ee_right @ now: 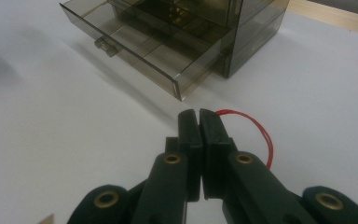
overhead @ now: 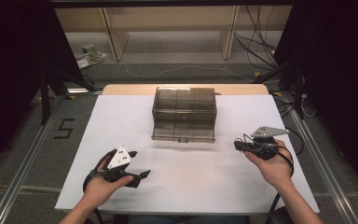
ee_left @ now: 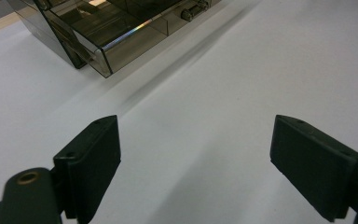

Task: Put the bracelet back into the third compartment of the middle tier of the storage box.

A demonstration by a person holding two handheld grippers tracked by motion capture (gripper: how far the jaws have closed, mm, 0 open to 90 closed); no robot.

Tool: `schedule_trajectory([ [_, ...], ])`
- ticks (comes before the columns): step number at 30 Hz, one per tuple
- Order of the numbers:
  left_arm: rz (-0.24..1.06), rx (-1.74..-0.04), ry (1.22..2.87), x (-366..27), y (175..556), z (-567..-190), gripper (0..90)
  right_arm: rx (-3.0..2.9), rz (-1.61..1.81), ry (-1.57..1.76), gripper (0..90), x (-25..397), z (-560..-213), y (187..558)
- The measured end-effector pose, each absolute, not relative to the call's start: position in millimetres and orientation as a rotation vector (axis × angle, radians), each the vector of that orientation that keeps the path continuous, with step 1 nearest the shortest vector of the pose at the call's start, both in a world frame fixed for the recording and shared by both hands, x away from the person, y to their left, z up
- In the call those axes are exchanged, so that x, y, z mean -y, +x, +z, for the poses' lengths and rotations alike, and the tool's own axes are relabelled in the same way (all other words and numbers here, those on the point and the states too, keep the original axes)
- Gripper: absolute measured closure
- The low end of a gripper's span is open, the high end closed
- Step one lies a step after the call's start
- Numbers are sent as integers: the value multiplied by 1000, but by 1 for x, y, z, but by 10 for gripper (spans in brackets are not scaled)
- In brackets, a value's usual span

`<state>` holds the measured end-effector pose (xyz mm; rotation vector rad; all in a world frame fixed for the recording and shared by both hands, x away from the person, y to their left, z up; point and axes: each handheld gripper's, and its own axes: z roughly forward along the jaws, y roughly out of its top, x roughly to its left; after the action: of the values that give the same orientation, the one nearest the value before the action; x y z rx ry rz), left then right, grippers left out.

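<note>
That light, rigid plastic drawer point(overhead: 183, 131) wants its small front knob point(ee_right: 103, 45) pinched; left tool point(ee_left: 198, 154) gapes, right tool point(ee_right: 199, 116) sits closed, empty.

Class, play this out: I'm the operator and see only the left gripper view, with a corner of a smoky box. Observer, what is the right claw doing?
Observer: The right claw is shut, low over the white table.
Operator: Anything with it?
Observer: A thin red loop curves out beside it; whether it is pinched, I cannot tell.
Operator: Where does the box sit?
Observer: The box stands at the far middle of the table, its open drawer facing the person.
</note>
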<state>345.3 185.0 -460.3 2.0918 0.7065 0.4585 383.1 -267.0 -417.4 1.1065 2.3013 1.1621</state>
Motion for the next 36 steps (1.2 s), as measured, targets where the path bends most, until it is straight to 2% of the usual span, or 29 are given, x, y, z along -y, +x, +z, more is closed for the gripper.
schedule_trajectory([
  [36, 457, -703, 2093, -185, 345, -460, 161, -2310, 1182, 1066, 888, 250, -412, 393],
])
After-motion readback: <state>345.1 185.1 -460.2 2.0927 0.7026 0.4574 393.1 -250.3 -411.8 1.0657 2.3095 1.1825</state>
